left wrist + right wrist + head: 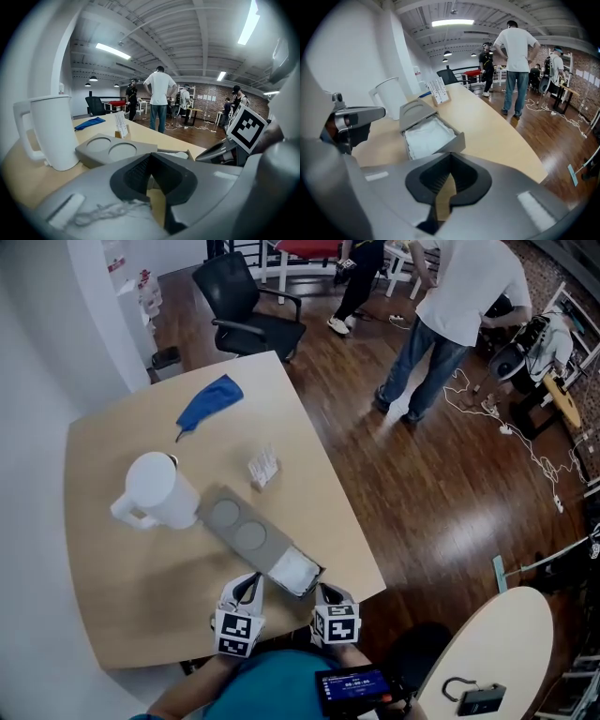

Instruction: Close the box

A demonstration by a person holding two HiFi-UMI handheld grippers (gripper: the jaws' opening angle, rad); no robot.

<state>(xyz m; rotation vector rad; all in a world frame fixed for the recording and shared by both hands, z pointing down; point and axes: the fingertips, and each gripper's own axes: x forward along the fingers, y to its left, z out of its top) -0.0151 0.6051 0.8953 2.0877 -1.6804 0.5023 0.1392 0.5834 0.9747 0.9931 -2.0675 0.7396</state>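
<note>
- Left gripper point(150, 157): jaws closed tip to tip with nothing held. Bare tabletop shows through the gap below the tips.
- Right gripper point(450, 156): the same, jaws pressed together and empty.
- Both grippers hover at the near edge of the table point(122, 596), side by side. The left sits just off the box's near left corner and the right off its near right corner. Neither appears to touch it, though the head view is tight here.
- Box point(281, 563): grey, lying open near the table's near edge, directly ahead of both grippers. White padding point(427, 135) fills the tray.
- Lid point(234, 519): grey with two round recesses, lying back from the tray on the far side.
- Long axis: in the head view it runs diagonally from far left to near right. The open tray end points toward the person and the lid end toward the pitcher.
- White pitcher point(155, 488): upright, handle to the left, just beside the lid's far left corner. Whether it touches the lid cannot be told.
- Small stand of white cards point(263, 468): beyond the lid and clear of it.
- Blue cloth point(211, 401): farther back and well apart from the box.
- Off the table: a black office chair point(248, 306) and a person in a white shirt point(459, 296) standing on the wood floor.
</note>
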